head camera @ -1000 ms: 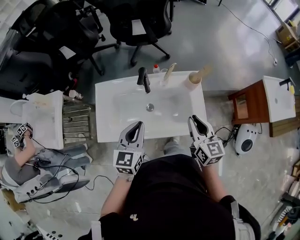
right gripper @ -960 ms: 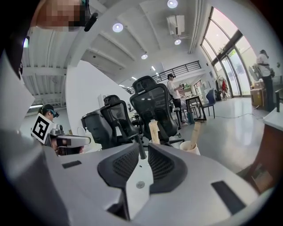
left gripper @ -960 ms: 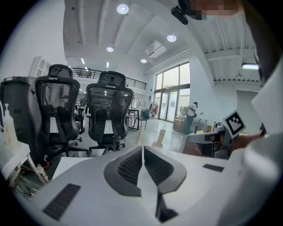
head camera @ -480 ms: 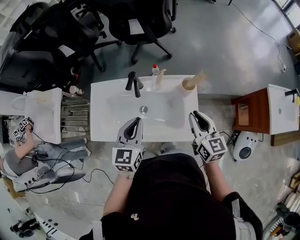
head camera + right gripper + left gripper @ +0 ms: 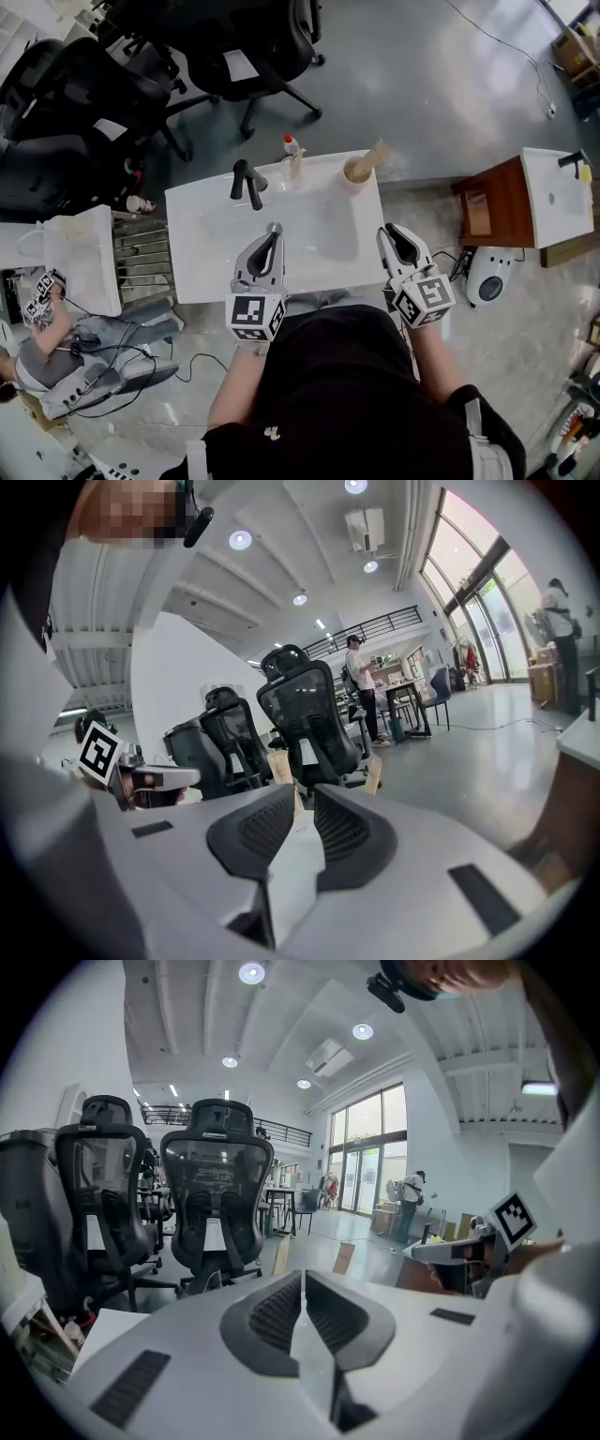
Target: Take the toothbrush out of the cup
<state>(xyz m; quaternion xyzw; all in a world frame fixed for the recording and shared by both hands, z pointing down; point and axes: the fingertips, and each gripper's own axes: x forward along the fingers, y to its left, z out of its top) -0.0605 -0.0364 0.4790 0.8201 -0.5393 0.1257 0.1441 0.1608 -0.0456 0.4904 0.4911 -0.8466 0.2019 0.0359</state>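
1. My right tool (image 5: 387,231) is slightly parted and empty; my left tool (image 5: 273,229) is clenched on nothing
2. The toothbrush (image 5: 378,154) leans rightward in the cup (image 5: 356,172) at the sink's (image 5: 202,262) far right corner — ahead of my right tool, the nearer one

The basin (image 5: 323,239) lies open toward 12 o'clock; the tap (image 5: 246,182) stands at 11, a bottle (image 5: 292,146) beside it, the cup (image 5: 357,171) at 1.

The head view looks steeply down from above the person onto the sink (image 5: 202,281), while cameras riding the left gripper (image 5: 273,231) and right gripper (image 5: 386,231) look closely along their jaws, almost level, toward the office chairs (image 5: 253,42) that all three views share.
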